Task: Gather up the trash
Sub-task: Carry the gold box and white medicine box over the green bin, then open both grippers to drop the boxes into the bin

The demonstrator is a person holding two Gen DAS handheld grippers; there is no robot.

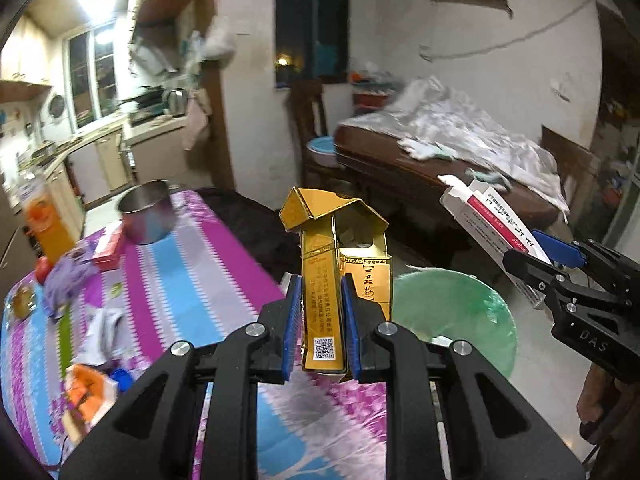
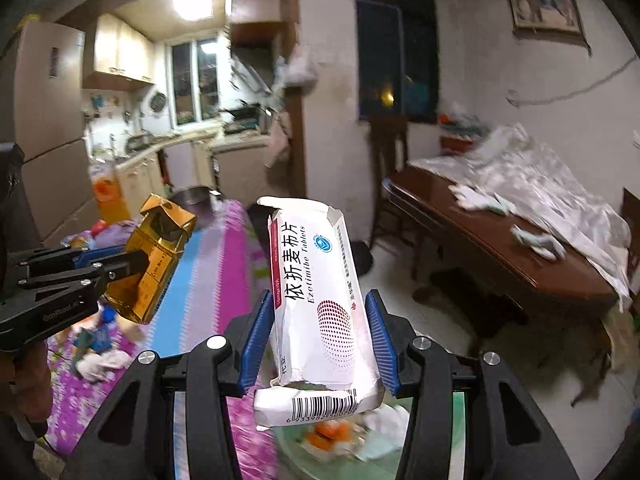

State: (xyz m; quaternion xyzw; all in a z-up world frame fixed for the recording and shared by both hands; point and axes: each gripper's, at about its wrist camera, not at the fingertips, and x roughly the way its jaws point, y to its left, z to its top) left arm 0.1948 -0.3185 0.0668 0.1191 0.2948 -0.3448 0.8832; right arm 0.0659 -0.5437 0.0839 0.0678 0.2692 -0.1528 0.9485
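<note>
You are gripping a gold cigarette box (image 1: pixel 324 280) with your left gripper (image 1: pixel 322 320); its blue pads (image 1: pixel 292 320) are pressing on the box's two sides, and the box is standing upright with its flip lid hanging open. It is empty as far as the opening shows. In the right wrist view the same box (image 2: pixel 154 264) is showing up at the left, clamped in the left gripper (image 2: pixel 120 268) above the striped cloth (image 2: pixel 208 280).

Your right gripper (image 2: pixel 320 336) is clenching a white tablet box (image 2: pixel 316 296), its pads (image 2: pixel 256 332) bearing on the long edges; both torn end flaps are gaping, and what is inside cannot be told. From the left wrist view that box (image 1: pixel 492 228) is sitting out to the right in the right gripper (image 1: pixel 552 260).

Both boxes are being held in the air, apart from each other. A bin lined with a green bag (image 1: pixel 452 316) is lying on the floor just beside the table's edge, below the boxes; in it some white paper and orange scraps (image 2: pixel 332 432) are showing. A steel pot (image 1: pixel 148 212) is standing on the cloth (image 1: pixel 192 280) at the far end.
</note>
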